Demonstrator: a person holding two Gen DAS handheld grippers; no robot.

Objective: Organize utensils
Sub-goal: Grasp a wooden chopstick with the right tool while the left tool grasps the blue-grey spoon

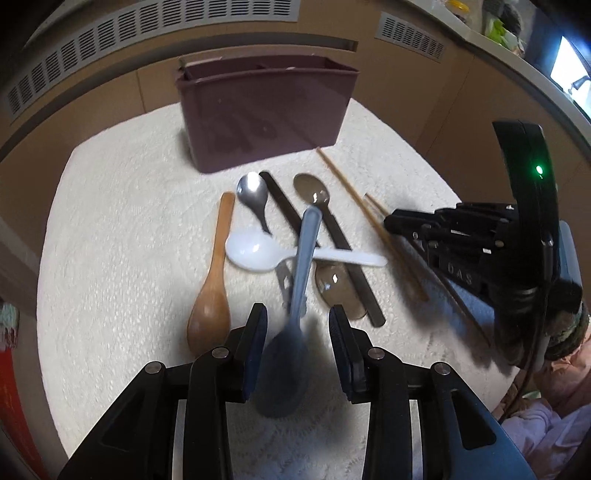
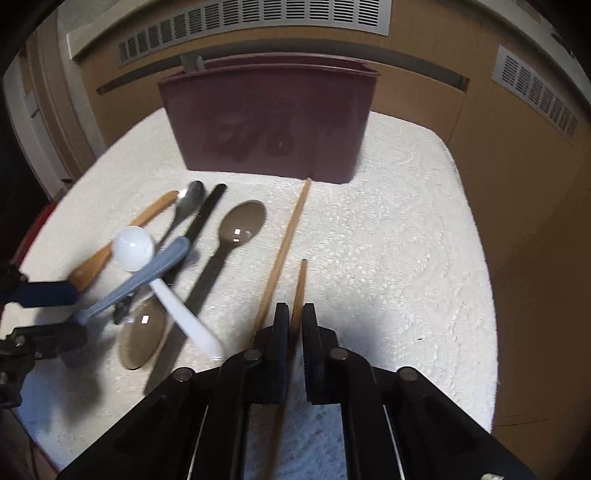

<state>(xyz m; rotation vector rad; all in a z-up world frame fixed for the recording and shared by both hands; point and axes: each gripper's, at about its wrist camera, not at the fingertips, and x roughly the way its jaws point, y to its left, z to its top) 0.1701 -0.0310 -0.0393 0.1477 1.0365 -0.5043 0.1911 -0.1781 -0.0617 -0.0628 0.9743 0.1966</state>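
Left gripper: we see our left gripper (image 1: 297, 314) with the blue-grey plastic spoon (image 1: 295, 314) between its pads; the bowl end hangs blurred near the camera and the handle points up and away over the pile. In the right wrist view the spoon (image 2: 136, 284) is lifted at a slant with the pads on either side of its lower end, so we read the jaws as grasping it, though the contact is blurred.
Right gripper: our right gripper (image 2: 295, 321) is clenched on a wooden chopstick (image 2: 301, 291), which passes up between the nearly closed pads.
Second chopstick: the other chopstick (image 2: 286, 251) lies on the cloth just left of the held one, its far tip close to the holder.
Holder: a maroon utensil holder (image 1: 266, 114) stands upright at the far edge of the cloth; a grey handle top shows at its back left corner in the right wrist view.
Loose utensils: on the cloth lie a wooden spoon (image 1: 212, 291), a steel spoon (image 1: 253, 195), a white plastic spoon (image 1: 258, 254) laid crosswise over the others, two translucent brown spoons (image 1: 314, 192) with dark handles, and a dark flat handle (image 1: 284, 206).
Surface: a white textured cloth (image 2: 388, 240) covers the table.
Surroundings: brown panels with vent grilles (image 2: 258, 14) rise behind.
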